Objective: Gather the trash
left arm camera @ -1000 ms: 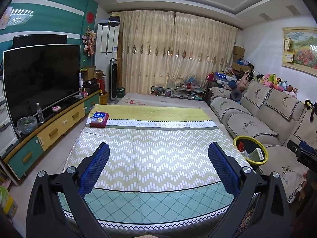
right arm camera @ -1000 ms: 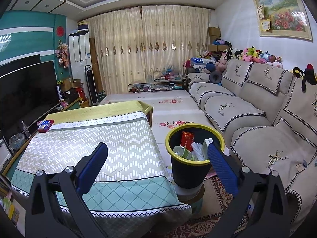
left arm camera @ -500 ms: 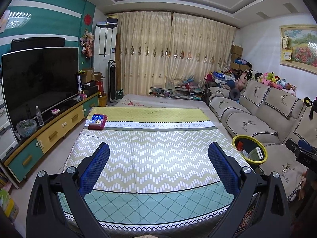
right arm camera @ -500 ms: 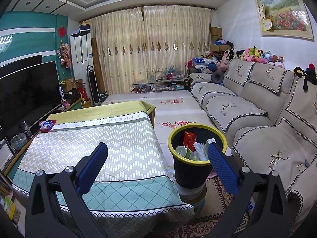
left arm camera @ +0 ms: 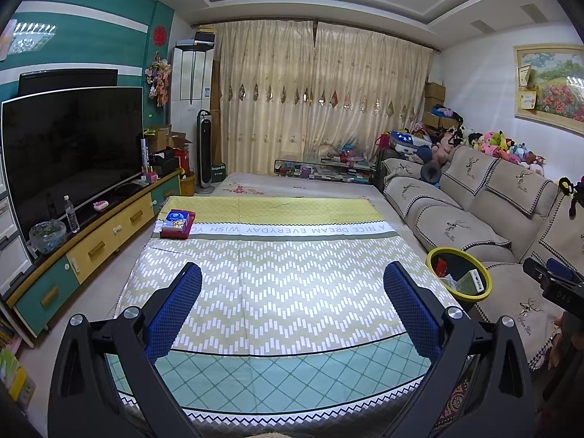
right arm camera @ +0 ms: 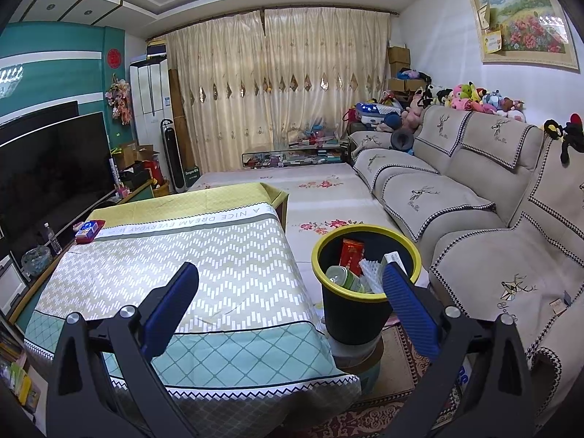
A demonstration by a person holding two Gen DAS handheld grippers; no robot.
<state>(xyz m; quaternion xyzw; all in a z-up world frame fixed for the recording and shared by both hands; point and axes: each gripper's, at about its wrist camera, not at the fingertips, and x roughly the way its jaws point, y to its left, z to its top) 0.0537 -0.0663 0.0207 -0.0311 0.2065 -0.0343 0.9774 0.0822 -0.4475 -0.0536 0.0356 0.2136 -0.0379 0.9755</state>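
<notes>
Chevron-patterned cloth covers your counter (left arm camera: 292, 292), bare but for a tissue box (left arm camera: 177, 223) at its far corner; the yellow-rimmed bin (right arm camera: 367, 284) beside it holds the trash, so your left hand-held gripper (left arm camera: 292, 306) and right hand-held gripper (right arm camera: 290, 308) both gape, holding nothing

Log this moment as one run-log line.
left gripper: open, empty | right gripper: open, empty | bin: holds trash, beside table | red box: on table far corner
</notes>
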